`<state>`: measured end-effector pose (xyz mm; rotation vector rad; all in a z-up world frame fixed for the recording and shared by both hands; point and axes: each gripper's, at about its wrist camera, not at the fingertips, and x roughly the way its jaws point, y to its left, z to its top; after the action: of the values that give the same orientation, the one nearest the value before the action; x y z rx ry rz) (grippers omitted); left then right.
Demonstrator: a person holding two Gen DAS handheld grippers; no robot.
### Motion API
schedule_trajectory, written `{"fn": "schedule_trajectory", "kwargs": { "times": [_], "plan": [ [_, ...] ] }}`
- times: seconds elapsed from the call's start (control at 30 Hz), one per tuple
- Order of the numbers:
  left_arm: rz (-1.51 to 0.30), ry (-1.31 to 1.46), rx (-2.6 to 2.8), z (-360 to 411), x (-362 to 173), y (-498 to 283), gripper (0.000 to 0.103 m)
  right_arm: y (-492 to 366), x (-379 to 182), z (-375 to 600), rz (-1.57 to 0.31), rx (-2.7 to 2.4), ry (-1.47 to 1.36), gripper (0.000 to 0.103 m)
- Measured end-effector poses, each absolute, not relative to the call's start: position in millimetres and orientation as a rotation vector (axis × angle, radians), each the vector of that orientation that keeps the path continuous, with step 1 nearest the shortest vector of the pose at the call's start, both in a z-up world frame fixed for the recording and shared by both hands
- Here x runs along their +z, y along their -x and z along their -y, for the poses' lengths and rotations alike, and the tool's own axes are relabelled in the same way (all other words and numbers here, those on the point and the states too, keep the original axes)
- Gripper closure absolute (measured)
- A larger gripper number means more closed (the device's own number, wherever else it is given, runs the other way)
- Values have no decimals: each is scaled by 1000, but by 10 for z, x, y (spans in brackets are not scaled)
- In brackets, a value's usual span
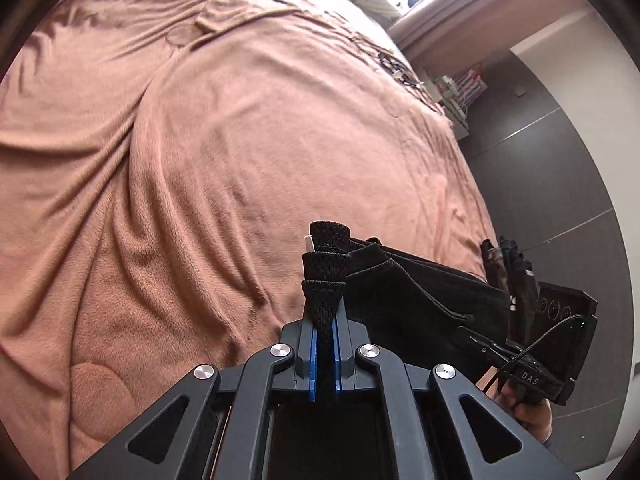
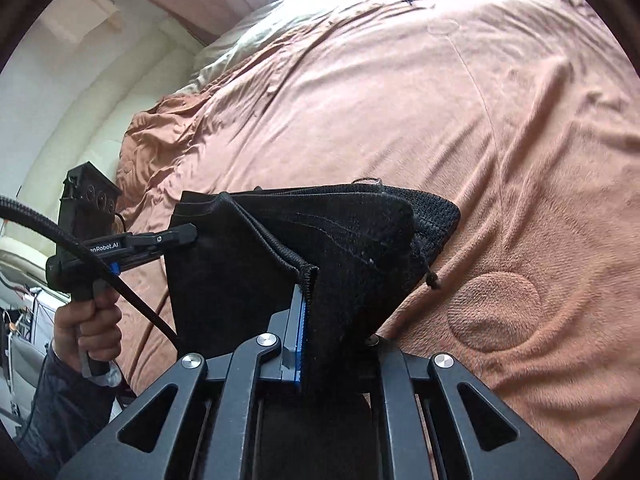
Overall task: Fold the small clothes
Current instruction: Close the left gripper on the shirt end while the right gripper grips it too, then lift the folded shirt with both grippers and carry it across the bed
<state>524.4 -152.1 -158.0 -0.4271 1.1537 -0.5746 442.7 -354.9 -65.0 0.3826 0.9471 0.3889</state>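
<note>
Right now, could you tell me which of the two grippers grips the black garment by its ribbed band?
The left gripper: the garment's coarse ribbed band bunches between its blue pads. The right gripper clamps a stitched edge instead.

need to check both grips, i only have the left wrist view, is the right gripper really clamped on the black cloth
Observer: Yes, the right gripper is shut on the black garment; its knit edge is pinched between the fingers.

Operator: is my left one holding a corner or the middle

Observer: An edge; the left gripper bites the far side.

Operator: is it hanging free

Observer: It looks stretched between both grippers above the brown blanket; contact underneath is hidden.
</note>
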Motion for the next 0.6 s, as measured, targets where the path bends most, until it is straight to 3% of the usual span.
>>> {"fn": "schedule_trajectory", "kwargs": {
  "times": [0.6],
  "plan": [
    [-933,454,-623,1314,-281,-4274,98,-2920,506,3451,-732,435,-290,96]
  ]
}}
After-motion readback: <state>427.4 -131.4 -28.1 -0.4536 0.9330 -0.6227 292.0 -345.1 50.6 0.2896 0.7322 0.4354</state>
